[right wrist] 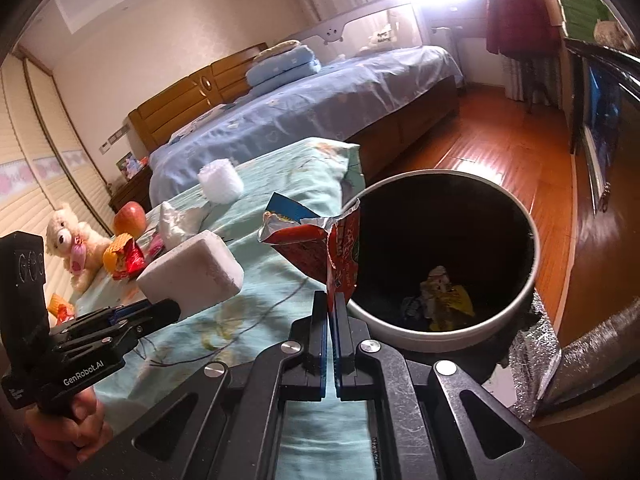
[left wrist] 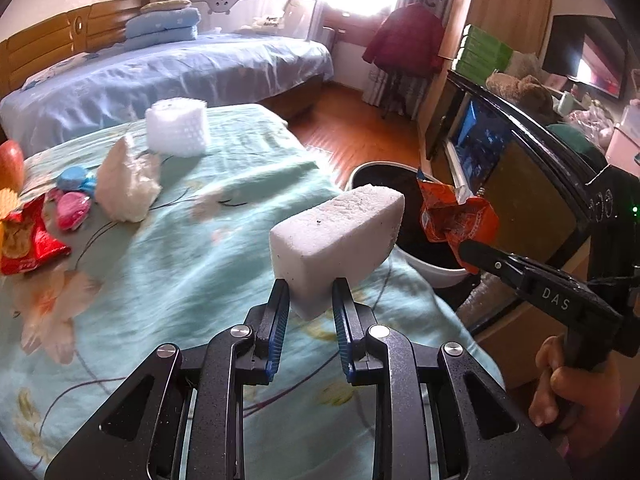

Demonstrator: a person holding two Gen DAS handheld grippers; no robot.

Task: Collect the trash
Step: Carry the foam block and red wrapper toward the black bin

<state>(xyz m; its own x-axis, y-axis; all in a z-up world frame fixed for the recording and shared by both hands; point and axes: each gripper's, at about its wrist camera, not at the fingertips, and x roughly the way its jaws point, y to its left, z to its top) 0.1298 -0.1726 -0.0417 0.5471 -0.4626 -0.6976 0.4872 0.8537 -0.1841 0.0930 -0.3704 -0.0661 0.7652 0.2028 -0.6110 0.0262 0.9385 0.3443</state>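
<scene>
Foam block [left wrist: 336,236] pinched in left gripper [left wrist: 310,292], jaws narrow around its lower end. Right gripper [right wrist: 331,304] clamped tight on torn red snack wrapper [right wrist: 320,248]. Trash bin [right wrist: 534,256] just ahead of right claw, crumpled wrappers [right wrist: 440,296] at bottom.

White foam block [left wrist: 340,232], crumpled wrapper [right wrist: 320,248]

apple [right wrist: 129,217], teddy bear [right wrist: 72,242], blue bed [left wrist: 168,76]
</scene>
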